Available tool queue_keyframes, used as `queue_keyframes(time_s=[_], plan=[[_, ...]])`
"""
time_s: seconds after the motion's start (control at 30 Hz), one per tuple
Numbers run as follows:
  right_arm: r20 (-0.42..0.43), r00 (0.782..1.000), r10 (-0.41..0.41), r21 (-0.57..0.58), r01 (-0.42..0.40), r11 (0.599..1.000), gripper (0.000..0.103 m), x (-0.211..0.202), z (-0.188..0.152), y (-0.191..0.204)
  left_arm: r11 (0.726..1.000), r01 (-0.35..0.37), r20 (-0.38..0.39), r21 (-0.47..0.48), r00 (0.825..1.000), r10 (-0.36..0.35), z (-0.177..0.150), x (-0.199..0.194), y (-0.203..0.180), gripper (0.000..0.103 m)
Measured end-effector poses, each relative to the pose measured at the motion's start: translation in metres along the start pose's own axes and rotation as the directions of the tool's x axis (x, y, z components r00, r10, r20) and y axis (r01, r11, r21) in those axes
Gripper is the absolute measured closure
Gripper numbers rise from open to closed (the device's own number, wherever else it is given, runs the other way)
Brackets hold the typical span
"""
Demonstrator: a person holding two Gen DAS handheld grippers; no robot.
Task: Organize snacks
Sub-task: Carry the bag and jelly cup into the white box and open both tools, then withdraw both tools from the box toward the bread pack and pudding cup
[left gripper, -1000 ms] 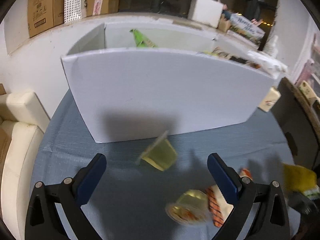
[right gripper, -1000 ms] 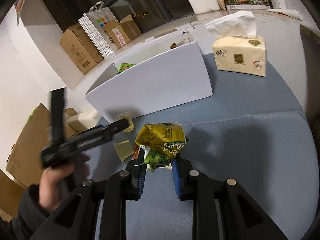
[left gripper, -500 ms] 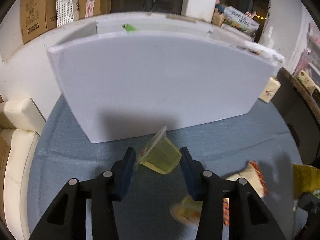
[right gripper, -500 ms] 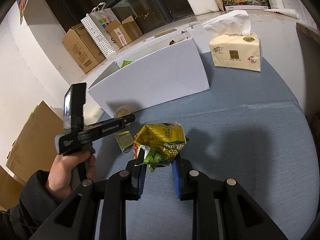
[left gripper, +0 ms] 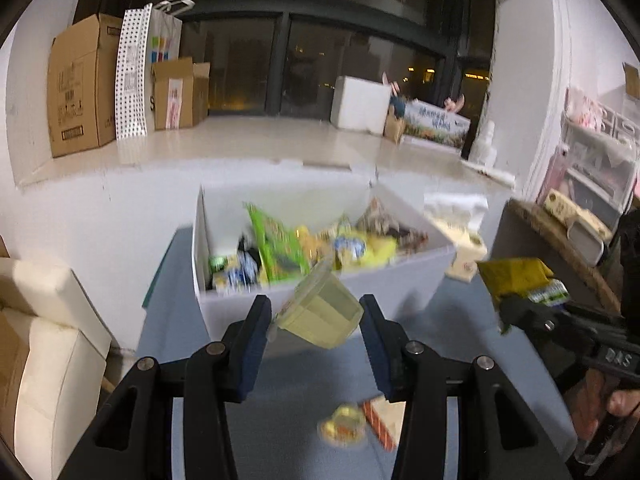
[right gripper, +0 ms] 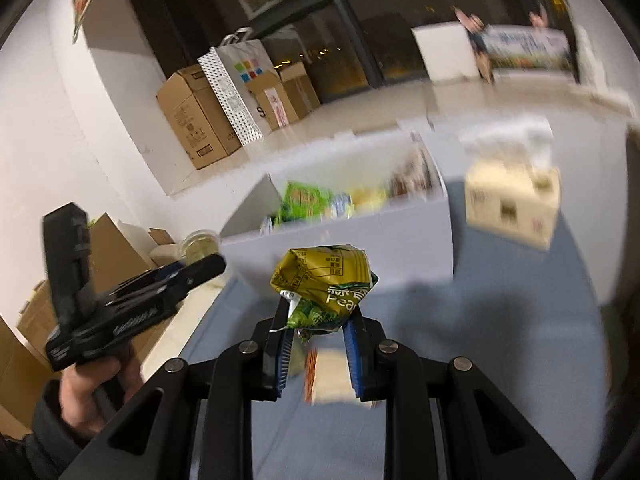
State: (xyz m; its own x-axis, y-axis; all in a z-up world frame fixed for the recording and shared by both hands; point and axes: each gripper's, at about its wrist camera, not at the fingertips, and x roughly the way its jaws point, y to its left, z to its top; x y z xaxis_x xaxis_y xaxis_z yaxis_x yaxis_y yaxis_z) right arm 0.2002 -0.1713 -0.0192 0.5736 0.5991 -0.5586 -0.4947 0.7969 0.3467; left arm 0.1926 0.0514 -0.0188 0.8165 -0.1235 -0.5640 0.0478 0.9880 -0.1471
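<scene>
My left gripper [left gripper: 316, 316] is shut on a pale yellow jelly cup [left gripper: 320, 314], held tilted in the air in front of the white box [left gripper: 400, 280]. The box holds several snack packets, among them a green bag [left gripper: 276, 246]. My right gripper [right gripper: 318, 322] is shut on a yellow-green pea snack bag [right gripper: 326, 278], raised before the same white box [right gripper: 340, 256]. In the right wrist view the left gripper [right gripper: 200, 266] shows at the left with the jelly cup [right gripper: 200, 244] at its tip. On the blue table lie another jelly cup [left gripper: 344, 430] and an orange-striped packet [left gripper: 382, 418].
A tissue box [right gripper: 512, 204] stands right of the white box on the blue tablecloth [right gripper: 500, 340]. Cardboard boxes [left gripper: 80, 84] and a paper bag [left gripper: 160, 60] sit on the ledge behind. A cream sofa [left gripper: 44, 340] lies left of the table, a shelf unit [left gripper: 592, 168] at the right.
The left gripper closed on the jelly cup and lifted it; the box's contents have come into sight. The right gripper rose with the pea bag still held.
</scene>
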Motion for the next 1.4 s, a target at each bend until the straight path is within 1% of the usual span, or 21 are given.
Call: queue_keyframes(time_s=[0.03,0.1,0.2,0.27,0.37,0.47,0.5,0.53,0.57,0.6,0.63,0.67,0.73,0.77,0.97,1.03,1.1,1.2,1.23,1.33,1.4], plan=[[0.004,1.000,0.007,-0.003,-0.007,1.000,0.078,0.004,0.011,0.001,1.000,0.007,0.008,-0.003,1.000,-0.007,0.008,0.000,0.002,0.053],[0.010,1.000,0.019,-0.009,-0.019,1.000,0.078,0.014,0.035,0.002,1.000,-0.012,0.022,0.006,1.000,0.012,0.028,0.003,0.005,0.053],[0.034,0.999,-0.028,-0.070,0.030,0.997,0.078,0.032,0.068,0.008,1.000,-0.022,0.024,0.012,0.999,0.022,0.049,0.014,0.008,0.053],[0.009,0.999,-0.047,-0.073,0.048,0.996,0.078,0.052,0.085,0.007,0.999,-0.032,0.020,0.010,0.999,0.032,0.063,0.026,0.013,0.053],[-0.018,0.997,-0.079,-0.061,0.078,0.995,0.078,0.079,0.101,0.000,0.998,-0.059,0.011,0.022,0.998,0.059,0.076,0.043,0.016,0.053],[-0.036,0.992,-0.118,-0.077,0.115,0.990,0.078,0.099,0.112,-0.006,0.992,-0.119,-0.015,0.034,0.993,0.120,0.080,0.060,0.019,0.052],[-0.045,0.989,-0.142,-0.080,0.138,0.987,0.075,0.105,0.115,-0.008,0.990,-0.137,-0.031,0.018,0.990,0.138,0.081,0.064,0.022,0.042],[-0.055,0.985,-0.164,-0.078,0.160,0.984,0.069,0.110,0.117,-0.011,0.989,-0.147,-0.047,0.000,0.988,0.147,0.081,0.067,0.025,0.011],[-0.059,0.979,-0.193,-0.076,0.188,0.979,0.036,0.114,0.118,-0.014,0.989,-0.151,-0.045,-0.013,0.988,0.150,0.079,0.067,0.027,0.000],[-0.046,0.978,-0.204,-0.072,0.200,0.977,0.008,0.113,0.117,-0.016,0.987,-0.162,-0.023,-0.025,0.987,0.161,0.077,0.064,0.031,0.000],[-0.014,0.979,-0.206,-0.070,0.204,0.976,0.005,0.111,0.118,-0.018,0.983,-0.181,-0.022,-0.014,0.983,0.180,0.076,0.063,0.033,0.000],[-0.005,0.979,-0.202,-0.079,0.201,0.976,0.005,0.110,0.117,-0.019,0.983,-0.181,-0.031,-0.006,0.983,0.181,0.075,0.064,0.034,0.000],[-0.022,0.977,-0.210,-0.082,0.208,0.975,0.005,0.112,0.117,-0.021,0.988,-0.153,-0.065,0.003,0.986,0.153,0.071,0.064,0.037,0.000],[-0.029,0.978,-0.205,-0.082,0.202,0.976,0.005,0.112,0.115,-0.021,0.988,-0.155,-0.069,0.006,0.985,0.155,0.069,0.064,0.036,0.000],[-0.043,0.983,-0.177,-0.073,0.174,0.982,0.004,0.103,0.106,-0.022,0.990,-0.143,-0.066,0.012,0.987,0.143,0.059,0.048,0.032,0.000],[-0.041,0.983,-0.178,-0.081,0.174,0.981,0.001,0.097,0.100,-0.020,0.991,-0.129,-0.070,0.023,0.989,0.130,0.053,0.040,0.028,0.000],[-0.030,0.982,-0.187,-0.101,0.183,0.978,0.000,0.090,0.095,-0.016,0.993,-0.114,-0.065,0.036,0.991,0.116,0.051,0.033,0.021,0.000],[-0.033,0.983,-0.179,-0.101,0.175,0.979,0.000,0.070,0.082,-0.011,0.995,-0.092,-0.055,0.046,0.994,0.095,0.038,0.013,0.013,0.000],[-0.031,0.985,-0.170,-0.092,0.167,0.982,0.000,0.063,0.077,-0.010,0.997,-0.069,-0.051,0.037,0.996,0.070,0.032,0.004,0.011,0.000],[-0.007,0.994,-0.106,-0.085,0.105,0.991,0.000,0.034,0.056,-0.002,0.999,-0.016,-0.049,0.038,0.999,0.018,0.012,-0.020,0.006,0.000],[0.008,0.997,-0.079,-0.092,0.079,0.993,0.000,0.017,0.038,0.003,0.998,-0.004,-0.050,0.055,0.999,0.006,-0.002,-0.034,0.001,0.000]])
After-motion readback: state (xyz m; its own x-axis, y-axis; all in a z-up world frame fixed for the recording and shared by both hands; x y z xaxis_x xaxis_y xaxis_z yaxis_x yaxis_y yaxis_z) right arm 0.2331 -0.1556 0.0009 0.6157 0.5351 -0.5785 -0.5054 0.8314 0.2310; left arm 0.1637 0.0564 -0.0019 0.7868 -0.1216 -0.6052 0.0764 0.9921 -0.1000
